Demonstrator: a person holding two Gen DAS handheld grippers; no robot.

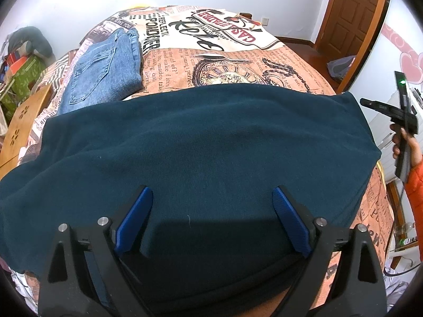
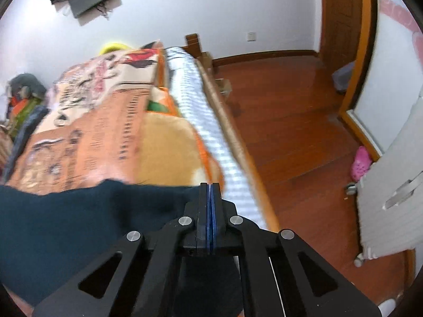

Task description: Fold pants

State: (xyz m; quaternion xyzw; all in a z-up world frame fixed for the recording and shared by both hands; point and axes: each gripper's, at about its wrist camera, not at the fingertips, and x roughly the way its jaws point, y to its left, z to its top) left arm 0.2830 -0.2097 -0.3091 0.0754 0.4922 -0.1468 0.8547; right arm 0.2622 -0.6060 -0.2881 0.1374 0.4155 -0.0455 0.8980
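Dark teal knit pants (image 1: 206,153) are lying on the bed (image 1: 264,60), left gripper (image 1: 212,198) fingers gaping, right gripper (image 2: 210,187) fingers fully closed and holding nothing, risking missed hem.

A bed (image 1: 264,60) covered by a newspaper-print spread in orange and cream carries two garments: dark teal pants (image 1: 201,153) laid flat across the near end, and folded blue jeans (image 1: 103,74) lying farther back toward the left edge, apart from the pants. A wooden frame rail runs along the bed's right side above a wood floor (image 2: 298,121).
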